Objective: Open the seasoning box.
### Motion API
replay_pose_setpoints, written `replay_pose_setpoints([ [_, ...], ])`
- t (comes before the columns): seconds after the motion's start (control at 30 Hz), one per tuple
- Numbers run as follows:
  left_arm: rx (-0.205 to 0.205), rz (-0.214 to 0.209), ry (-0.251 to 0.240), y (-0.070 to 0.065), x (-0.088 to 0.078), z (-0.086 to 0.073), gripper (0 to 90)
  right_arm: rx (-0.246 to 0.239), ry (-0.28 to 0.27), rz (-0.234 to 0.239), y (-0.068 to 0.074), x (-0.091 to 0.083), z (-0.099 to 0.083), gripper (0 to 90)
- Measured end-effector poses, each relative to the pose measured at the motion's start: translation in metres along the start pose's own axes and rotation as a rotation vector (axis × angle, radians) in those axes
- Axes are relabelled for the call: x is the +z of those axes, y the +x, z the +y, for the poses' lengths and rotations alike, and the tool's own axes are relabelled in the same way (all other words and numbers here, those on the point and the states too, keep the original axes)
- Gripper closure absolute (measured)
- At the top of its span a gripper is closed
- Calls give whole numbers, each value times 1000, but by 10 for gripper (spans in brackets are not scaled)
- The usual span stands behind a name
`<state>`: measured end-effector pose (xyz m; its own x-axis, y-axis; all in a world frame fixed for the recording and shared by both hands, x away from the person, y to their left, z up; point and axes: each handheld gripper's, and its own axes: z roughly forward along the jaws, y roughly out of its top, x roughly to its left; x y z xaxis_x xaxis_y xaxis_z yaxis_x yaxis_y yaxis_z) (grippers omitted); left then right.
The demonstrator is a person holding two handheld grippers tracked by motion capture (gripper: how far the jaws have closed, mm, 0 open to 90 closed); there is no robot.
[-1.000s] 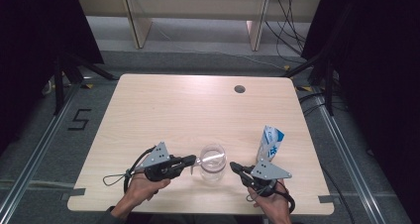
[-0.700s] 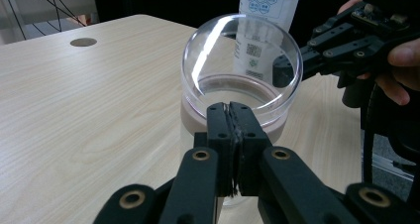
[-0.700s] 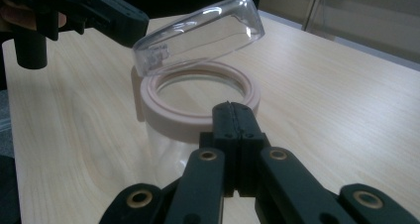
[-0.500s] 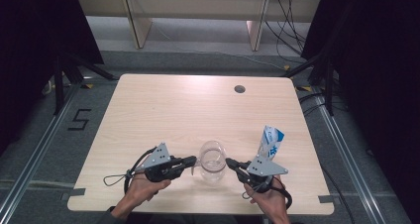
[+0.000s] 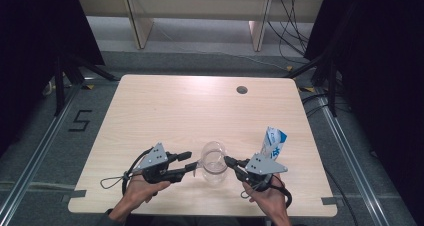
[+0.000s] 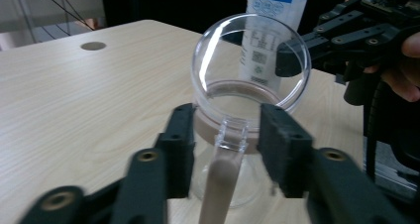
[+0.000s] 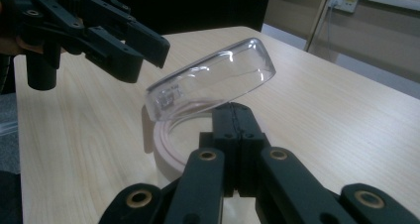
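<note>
Between left gripper [image 6: 225, 149] fingers [image 6: 181, 135]: jug handle [image 6: 233, 135], untouched.

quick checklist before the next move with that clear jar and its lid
1. Left gripper open around the handle of the clear jar: ok; its jaws have just been opening and stand off the handle on both sides.
2. Right gripper shut at the edge of the lid: ok. Whether the lid edge is pinched: cannot tell.
3. Lid tilted up off the jar rim: ok, raised at an angle.
4. Jar steady on the table: not ok for sure, since the left gripper no longer grips it.
5. Blue and white pouch upright, apart from the jar: ok.
</note>
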<state>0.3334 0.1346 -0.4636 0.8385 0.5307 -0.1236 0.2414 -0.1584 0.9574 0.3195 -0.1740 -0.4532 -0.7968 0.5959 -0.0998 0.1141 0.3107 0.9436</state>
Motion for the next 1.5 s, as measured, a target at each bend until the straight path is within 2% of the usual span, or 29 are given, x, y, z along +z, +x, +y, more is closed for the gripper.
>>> replay_pose_setpoints([
  [0.1,-5,10,-10,2,-8,-7,449,7,-9,7,2,0,4,900],
  [0.13,-5,28,11,2,-12,-9,423,4,-9,-6,3,0,6,900],
  [0.17,-7,24,11,3,-12,-11,386,-13,-16,-2,4,1,11,900],
  [0.2,-8,38,24,3,-14,-12,386,-13,-16,-2,4,1,11,900],
  [0.4,-10,40,56,5,-15,-21,334,-34,-36,27,9,5,22,900],
  [0.43,-12,32,53,5,-14,-23,334,-49,-43,20,9,6,24,900],
  [0.47,-12,46,68,5,-14,-23,327,-38,-34,21,11,6,26,900],
  [0.53,-9,47,77,6,-13,-26,315,-32,-45,17,13,9,28,900],
  [0.57,1,43,86,6,-12,-28,312,-54,-46,35,13,10,31,900],
  [0.63,0,44,90,6,-12,-31,305,-51,-63,54,15,14,32,900],
  [0.7,-3,36,88,7,-11,-33,299,-52,-63,54,16,14,34,900],
  [0.73,-3,45,97,7,-11,-34,299,-55,-53,55,18,14,35,900],
  [0.9,-33,52,90,11,-13,-42,291,-62,-67,72,26,22,42,897],
  [0.93,-50,57,85,13,-15,-44,291,-67,-75,94,27,24,42,896],
  [0.97,-50,57,85,13,-15,-44,291,-69,-59,88,28,23,43,896],
  [1.0,-59,74,91,12,-16,-44,291,-73,-67,79,29,25,44,896],
  [1.07,-34,64,91,16,-17,-46,291,-76,-63,87,30,26,45,895],
  [1.17,-68,56,88,15,-17,-50,291,-86,-57,100,33,28,45,890],
  [1.27,-70,72,99,14,-18,-50,292,-85,-60,101,33,27,45,881],
  [1.3,-46,56,95,15,-17,-51,290,-81,-63,89,31,25,44,867],
  [1.33,-46,56,95,15,-17,-51,290,-81,-63,89,31,25,44,867],
  [1.37,-47,73,106,14,-17,-52,290,-81,-63,73,27,20,42,811],
  [1.4,-47,73,106,14,-17,-52,286,-81,-63,73,27,20,42,811],
  [1.43,-55,69,103,14,-15,-54,282,-65,-63,43,26,15,40,706],
  [1.47,-47,69,105,14,-15,-54,281,-64,-60,23,24,11,38,667],
  [1.5,-47,69,105,14,-15,-54,279,-64,-60,23,24,11,38,667],
])
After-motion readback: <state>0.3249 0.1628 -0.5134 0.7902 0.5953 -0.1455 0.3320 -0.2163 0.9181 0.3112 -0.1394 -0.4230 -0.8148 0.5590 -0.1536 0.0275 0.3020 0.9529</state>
